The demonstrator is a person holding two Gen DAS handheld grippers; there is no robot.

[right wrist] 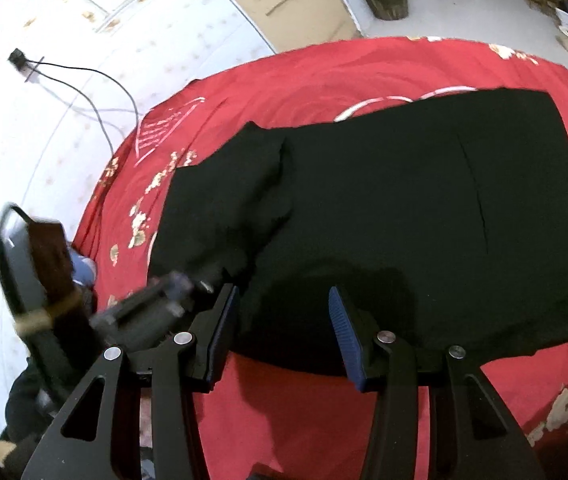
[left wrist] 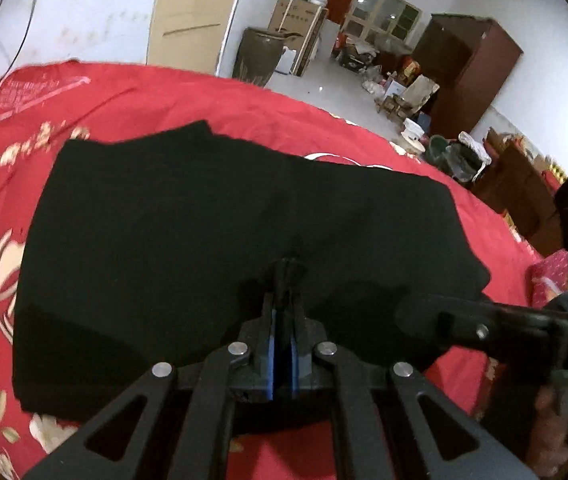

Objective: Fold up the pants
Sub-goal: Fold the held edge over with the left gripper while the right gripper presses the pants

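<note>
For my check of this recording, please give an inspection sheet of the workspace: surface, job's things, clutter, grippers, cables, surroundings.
Surface: red floral bedcover, wrinkled at places.
Job's things: black pants lie folded on the cover.
Clutter: nothing seen on the cover beside the pants.
Grippers: left gripper shut over the pants; whether it pinches cloth cannot be told. Right gripper open, nothing between its pads.
Cables: black cable hangs on the white wall.
Surroundings: brown wardrobe, cardboard box, big dark jar, small things on the floor.
</note>
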